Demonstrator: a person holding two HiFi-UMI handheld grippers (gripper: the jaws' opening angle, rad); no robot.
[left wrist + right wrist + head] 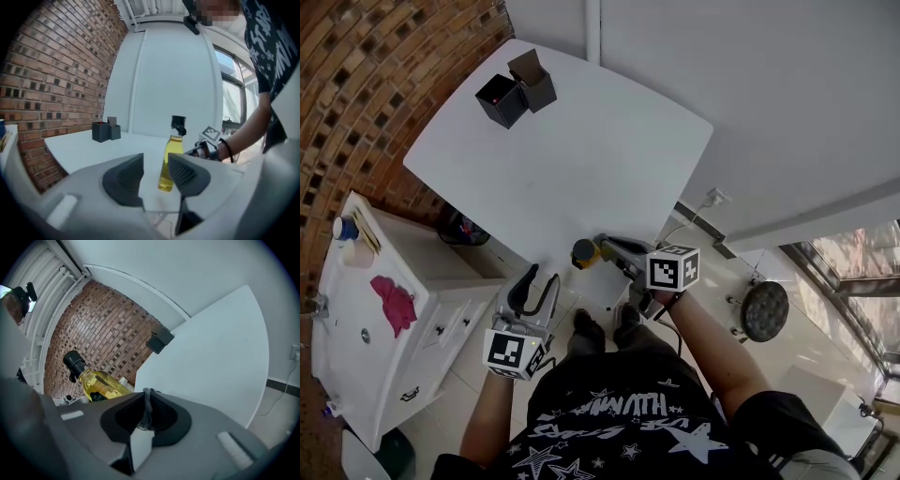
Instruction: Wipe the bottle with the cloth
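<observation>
On the white table [581, 159] stands a yellow, black-capped bottle [172, 146]; left tongs [155, 158] spread, right tongs [147, 395] pinch grey cloth [148, 414].

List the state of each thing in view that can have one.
bottle: upright on the table, black top on, holding yellow liquid.
left gripper: open, nothing between its pads.
right gripper: shut on a thin grey strip, seemingly cloth.
pink cloth: crumpled on the cabinet.
</observation>
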